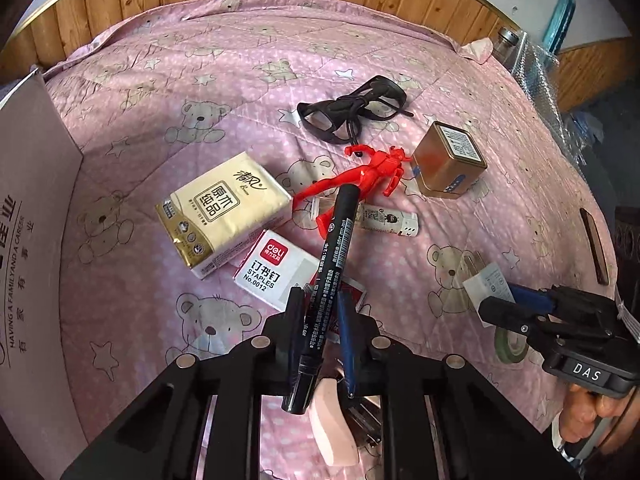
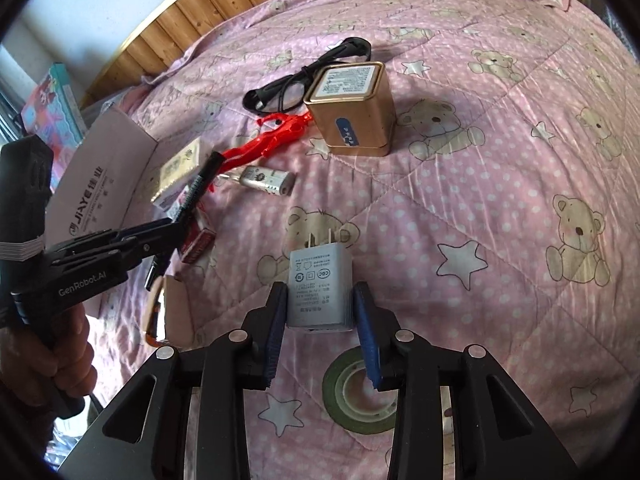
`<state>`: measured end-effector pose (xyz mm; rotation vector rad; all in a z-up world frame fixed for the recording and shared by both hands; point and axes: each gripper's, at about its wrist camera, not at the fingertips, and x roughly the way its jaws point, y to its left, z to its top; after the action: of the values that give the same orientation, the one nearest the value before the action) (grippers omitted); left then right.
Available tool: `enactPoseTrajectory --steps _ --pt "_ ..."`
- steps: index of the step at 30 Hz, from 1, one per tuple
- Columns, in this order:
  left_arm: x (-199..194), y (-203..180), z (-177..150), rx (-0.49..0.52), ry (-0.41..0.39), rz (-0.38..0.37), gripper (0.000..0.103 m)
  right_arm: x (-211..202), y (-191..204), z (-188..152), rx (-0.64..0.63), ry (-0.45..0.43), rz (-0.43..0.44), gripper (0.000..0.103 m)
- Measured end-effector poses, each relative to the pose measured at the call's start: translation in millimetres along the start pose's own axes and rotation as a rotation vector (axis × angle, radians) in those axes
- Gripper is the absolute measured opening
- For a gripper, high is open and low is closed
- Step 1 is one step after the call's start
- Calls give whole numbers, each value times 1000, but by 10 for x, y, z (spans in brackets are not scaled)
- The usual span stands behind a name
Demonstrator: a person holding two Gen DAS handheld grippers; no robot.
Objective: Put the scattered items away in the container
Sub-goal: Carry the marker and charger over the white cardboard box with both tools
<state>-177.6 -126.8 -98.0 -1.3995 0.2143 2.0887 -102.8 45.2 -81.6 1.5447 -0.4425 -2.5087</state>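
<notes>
a black marker [image 1: 326, 280] is clamped in the left gripper [image 1: 322, 316] above the staples box [image 1: 276, 270]; a white charger plug [image 2: 319, 289] is gripped by the right gripper [image 2: 320, 320]; the cardboard box [image 1: 36, 220] stands left.

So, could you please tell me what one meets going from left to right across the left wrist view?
Cardboard box → tissue pack → staples box → gold tin → white charger in the right gripper.

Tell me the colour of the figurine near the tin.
Bright red figurine; clearest in the left wrist view.
</notes>
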Motion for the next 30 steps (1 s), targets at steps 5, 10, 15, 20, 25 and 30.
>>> enactPoseTrajectory --steps 5,10,15,20,25,30 --pt "44 -90 -1 40 -44 24 17 -13 90 -1 -29 -39 -37 34" --pt "-170 1 -11 -30 -72 6 14 -245 147 -42 -21 -74 9 33" --pt "-495 43 -110 -73 -111 -13 14 -383 254 -121 -8 -85 36 34" --pt "-841 19 -234 -93 -158 -30 14 -525 445 -200 -28 -99 58 34" --pt "-1160 29 -334 -110 -211 -52 14 -651 676 -243 -58 -112 75 34" --pt "-1420 109 -422 -130 -252 -59 14 -747 978 -238 -101 -128 97 34"
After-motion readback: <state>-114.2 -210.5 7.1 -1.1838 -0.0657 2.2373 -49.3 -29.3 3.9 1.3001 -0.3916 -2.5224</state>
